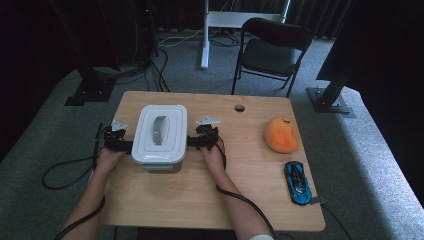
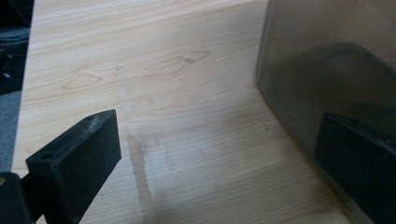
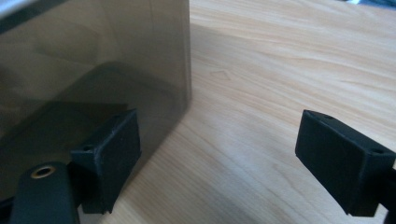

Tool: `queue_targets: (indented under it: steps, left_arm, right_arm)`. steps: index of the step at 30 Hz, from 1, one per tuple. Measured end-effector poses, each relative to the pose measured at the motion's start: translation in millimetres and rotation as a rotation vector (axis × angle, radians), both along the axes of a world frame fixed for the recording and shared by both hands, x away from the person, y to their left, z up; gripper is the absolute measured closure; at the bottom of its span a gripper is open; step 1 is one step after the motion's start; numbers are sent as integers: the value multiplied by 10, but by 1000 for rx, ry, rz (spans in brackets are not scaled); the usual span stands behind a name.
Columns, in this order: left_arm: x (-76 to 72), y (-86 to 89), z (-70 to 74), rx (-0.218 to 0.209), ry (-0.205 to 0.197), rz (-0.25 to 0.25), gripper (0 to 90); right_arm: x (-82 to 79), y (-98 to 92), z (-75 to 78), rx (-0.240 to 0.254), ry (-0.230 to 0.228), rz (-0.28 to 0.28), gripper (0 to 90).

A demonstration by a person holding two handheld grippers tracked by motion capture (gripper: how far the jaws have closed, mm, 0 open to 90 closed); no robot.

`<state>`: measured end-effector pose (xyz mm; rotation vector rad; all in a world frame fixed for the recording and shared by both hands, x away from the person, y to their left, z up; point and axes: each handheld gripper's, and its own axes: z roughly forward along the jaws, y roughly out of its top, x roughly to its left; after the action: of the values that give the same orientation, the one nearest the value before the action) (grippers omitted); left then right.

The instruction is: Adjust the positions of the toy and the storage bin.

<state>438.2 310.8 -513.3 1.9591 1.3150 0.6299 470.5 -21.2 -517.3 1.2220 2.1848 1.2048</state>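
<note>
- You had the lidded storage box (image 1: 160, 135) standing on the tabletop (image 1: 165, 200), left of centre, its white lid with the grey handle seated on top.
- Your left hand-held gripper (image 1: 125, 144) sat at the box's left side, jaws spread wide; in the left gripper view one jaw lay against the smoky wall (image 2: 327, 56), the other over bare wood.
- Your right hand-held gripper (image 1: 192, 141) mirrored it on the right side, also wide and gripping nothing, with one jaw beside the wall (image 3: 93, 60).
- Judging by this, you were only bracketing the box; any lift, shift or lid removal was not yet done.
- The orange plush (image 1: 282, 134) and blue toy car (image 1: 298, 182) lay well apart on the right.
</note>
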Motion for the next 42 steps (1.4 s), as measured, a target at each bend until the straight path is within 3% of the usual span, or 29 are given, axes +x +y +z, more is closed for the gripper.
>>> queue_targets:
  steps: [17,29,42]
  left_arm:
    - [-18,-300,59,6,-2,-17,14]
    - [11,-546,44,-8,-5,-41,14]
    - [20,-828,72,17,7,-89,14]
  right_arm:
    - [0,-268,-2,38,33,22,187]
    - [-43,-517,-19,-27,47,9,187]
    - [-88,-802,-18,-23,56,-4,194]
